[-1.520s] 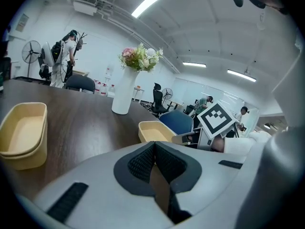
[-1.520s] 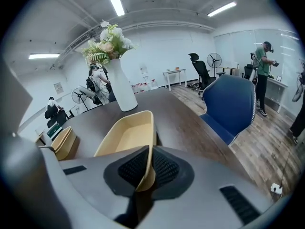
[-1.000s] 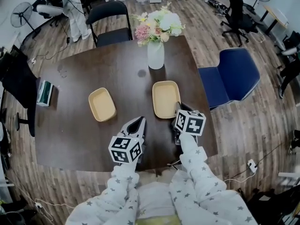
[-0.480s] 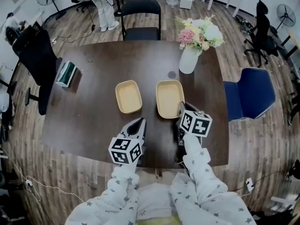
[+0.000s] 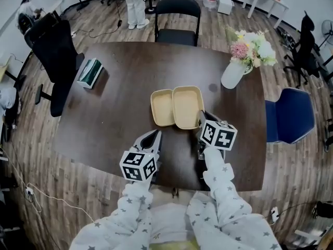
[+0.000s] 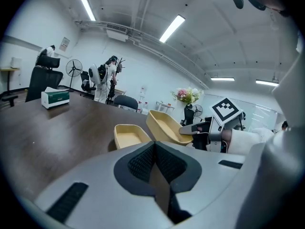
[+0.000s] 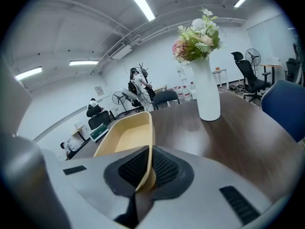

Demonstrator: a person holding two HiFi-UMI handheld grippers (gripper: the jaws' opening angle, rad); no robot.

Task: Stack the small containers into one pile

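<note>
Two pale yellow containers are on the dark table [image 5: 114, 119]. One container [image 5: 162, 108] [image 6: 129, 135] rests flat. The second container [image 5: 188, 104] [image 6: 166, 126] [image 7: 125, 136] is raised and tilted, and its left edge overlaps the right rim of the first. My right gripper [image 5: 202, 121] [image 7: 147, 168] [image 6: 193, 130] is shut on the near rim of this second container. My left gripper [image 5: 153, 138] [image 6: 155, 163] hovers near the table's front edge, just short of the resting container; its jaws are shut with nothing between them.
A white vase of flowers [image 5: 232, 74] [image 7: 208, 92] stands at the back right. A green tissue box [image 5: 90, 73] [image 6: 55, 98] lies at the back left. A blue chair [image 5: 289, 116] and two black chairs [image 5: 177, 14] [image 5: 57, 56] ring the table. A person [image 5: 136, 4] stands beyond it.
My right gripper has carried its container leftward across the table until it overlaps the other container. The left gripper has stayed where it was.
</note>
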